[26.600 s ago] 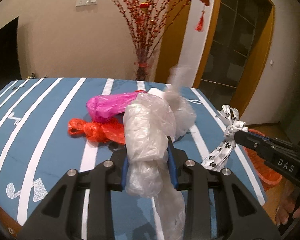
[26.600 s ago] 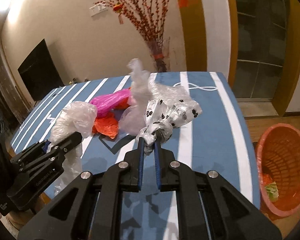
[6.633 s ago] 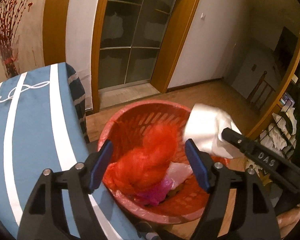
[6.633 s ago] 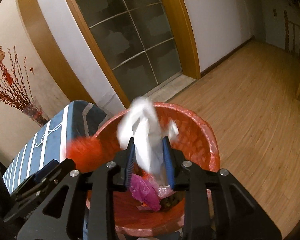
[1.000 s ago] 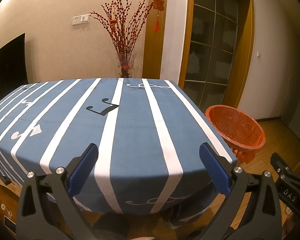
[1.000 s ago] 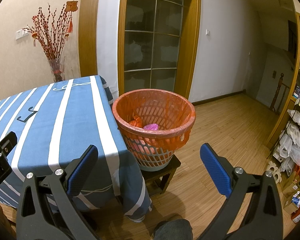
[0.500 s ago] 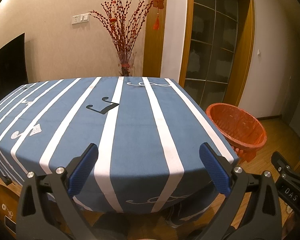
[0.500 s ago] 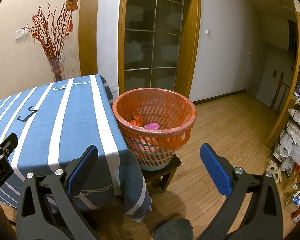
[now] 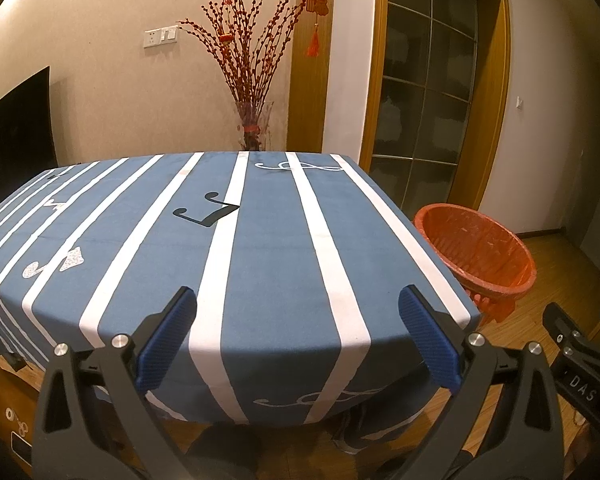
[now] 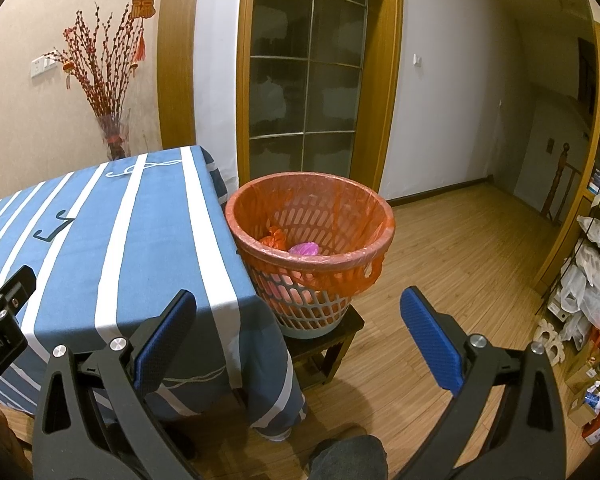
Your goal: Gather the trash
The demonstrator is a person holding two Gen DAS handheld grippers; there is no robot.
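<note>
- One table (image 9: 260, 248), under a smooth blue cloth with white stripes, printed black and silver music notes and white scrolls.
- One round orange lattice basket (image 10: 376, 220) lined with thin orange plastic film, on a small dark stool (image 10: 356, 326) just beside the table's corner.
- Two crumpled bags lie inside it: an orange bag (image 10: 274, 237) and a pink bag (image 10: 304, 249).
- Left gripper (image 9: 298, 336): black frame, ribbed blue pads, jaws spread wide, holding nothing.
- Right gripper (image 10: 298, 336): same build, jaws spread wide and empty; its side reads "DAS" in the left view.
- One glass vase (image 9: 254, 126) of red berry twigs.
</note>
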